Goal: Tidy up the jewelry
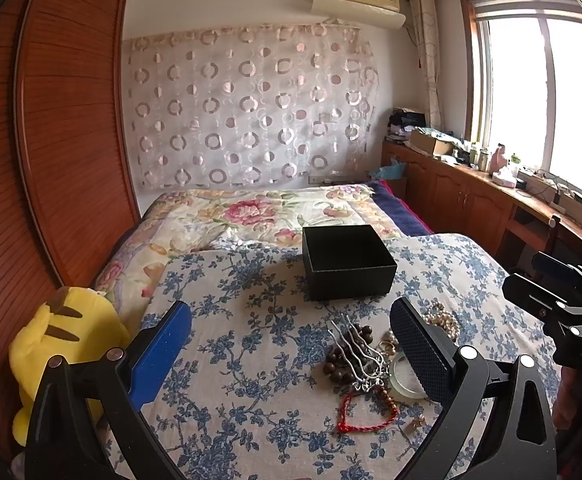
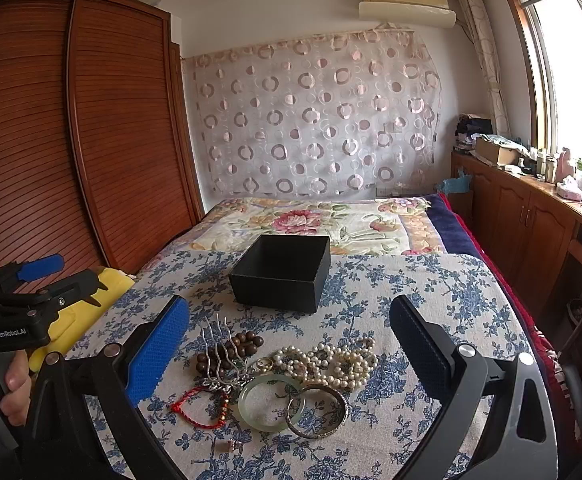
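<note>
An open black box (image 2: 281, 274) (image 1: 347, 262) stands on the blue-flowered cloth (image 2: 411, 288). In front of it lies a pile of jewelry: a silver hair comb (image 2: 221, 354), dark wooden beads (image 2: 237, 346), a pearl string (image 2: 331, 362), a jade bangle (image 2: 271, 402), a metal bangle (image 2: 318, 410) and a red cord bracelet (image 2: 199, 406). My right gripper (image 2: 289, 344) is open and empty, hovering over the pile. My left gripper (image 1: 291, 344) is open and empty, left of the pile (image 1: 355, 360); the right gripper also shows in the left wrist view (image 1: 563, 304).
A yellow plush toy (image 1: 63, 344) lies at the bed's left edge beside the wooden wardrobe (image 1: 51, 140). A floral quilt (image 2: 311, 220) covers the far bed. A wooden cabinet (image 2: 531, 208) with clutter runs under the window at right.
</note>
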{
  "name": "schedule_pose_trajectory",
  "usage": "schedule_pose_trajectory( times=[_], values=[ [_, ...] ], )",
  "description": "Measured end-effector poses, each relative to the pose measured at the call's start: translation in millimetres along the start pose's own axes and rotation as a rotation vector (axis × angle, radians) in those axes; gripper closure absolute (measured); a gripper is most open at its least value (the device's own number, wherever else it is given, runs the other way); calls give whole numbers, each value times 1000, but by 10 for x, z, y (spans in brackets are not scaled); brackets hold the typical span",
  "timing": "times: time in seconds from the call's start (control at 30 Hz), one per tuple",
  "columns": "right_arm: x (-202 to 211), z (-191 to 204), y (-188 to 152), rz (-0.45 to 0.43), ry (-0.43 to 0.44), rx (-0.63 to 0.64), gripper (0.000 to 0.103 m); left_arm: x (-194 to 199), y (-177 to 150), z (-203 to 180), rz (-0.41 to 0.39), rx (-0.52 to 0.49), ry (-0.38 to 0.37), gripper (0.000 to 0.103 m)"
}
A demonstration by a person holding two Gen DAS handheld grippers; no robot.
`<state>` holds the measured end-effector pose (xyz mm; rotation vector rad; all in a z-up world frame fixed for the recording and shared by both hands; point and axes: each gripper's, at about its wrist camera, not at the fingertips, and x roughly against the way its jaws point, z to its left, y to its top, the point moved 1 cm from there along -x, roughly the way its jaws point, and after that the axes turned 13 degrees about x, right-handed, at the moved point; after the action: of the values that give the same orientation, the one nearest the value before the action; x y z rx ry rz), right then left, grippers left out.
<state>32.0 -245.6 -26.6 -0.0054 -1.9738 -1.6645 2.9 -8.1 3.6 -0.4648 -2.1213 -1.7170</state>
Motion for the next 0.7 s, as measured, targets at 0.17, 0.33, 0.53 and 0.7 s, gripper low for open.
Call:
schedule_pose_trajectory(
  times=[0.17,0.33,0.53,0.7],
  values=[
    [0,23,-29,8,4,-1,2,-57,-30,21,17,2,-1,6],
    [-46,-36,-83,23,9,-7,2,-172,-77,40,43,4,-11,6],
    [-154,-147,-211,51,17,-9,2,-364,-180,20,91,-7,-31,6],
    [-248,-189,-330,79,12,3,2,-504,-256,-10,125,-17,-46,6]
  ],
)
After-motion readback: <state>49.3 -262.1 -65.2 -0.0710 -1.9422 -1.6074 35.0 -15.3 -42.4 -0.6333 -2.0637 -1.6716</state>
